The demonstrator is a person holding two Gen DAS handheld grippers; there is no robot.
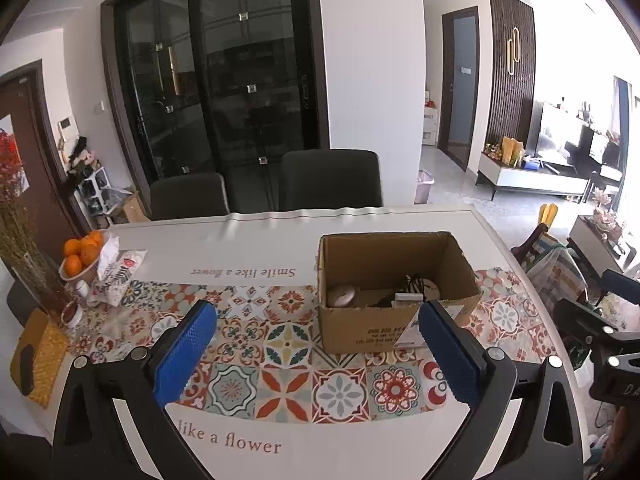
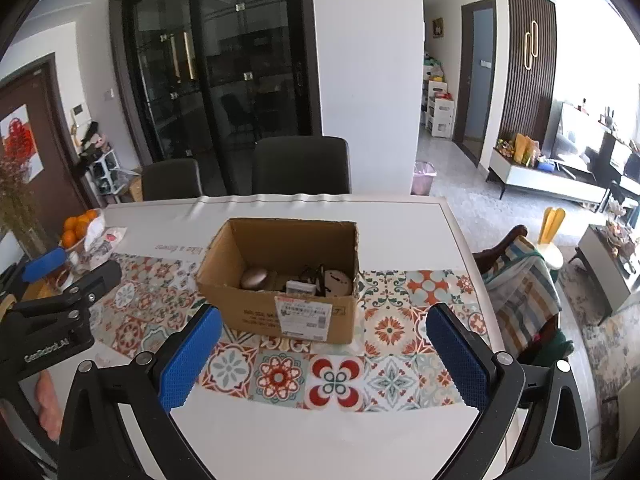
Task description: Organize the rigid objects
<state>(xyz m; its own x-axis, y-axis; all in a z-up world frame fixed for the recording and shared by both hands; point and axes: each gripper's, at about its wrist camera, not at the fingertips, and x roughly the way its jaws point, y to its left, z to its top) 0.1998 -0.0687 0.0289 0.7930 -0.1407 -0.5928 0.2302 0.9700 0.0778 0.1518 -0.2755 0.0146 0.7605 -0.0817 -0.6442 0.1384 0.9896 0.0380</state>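
- We hold the left gripper [image 1: 316, 354] and right gripper [image 2: 324, 354] spread wide, gripping nothing.
- The cardboard box [image 2: 280, 304] sits upright, mouth up, long axis running across the table [image 2: 304, 436].

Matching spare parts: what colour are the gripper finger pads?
Blue, with a fine textured surface, on black fingers; the right gripper's pads show it best in the right wrist view.

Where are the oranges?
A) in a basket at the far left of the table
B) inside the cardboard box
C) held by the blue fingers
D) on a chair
A: the oranges sit piled in a basket at the table's far left, well apart from the cardboard box.
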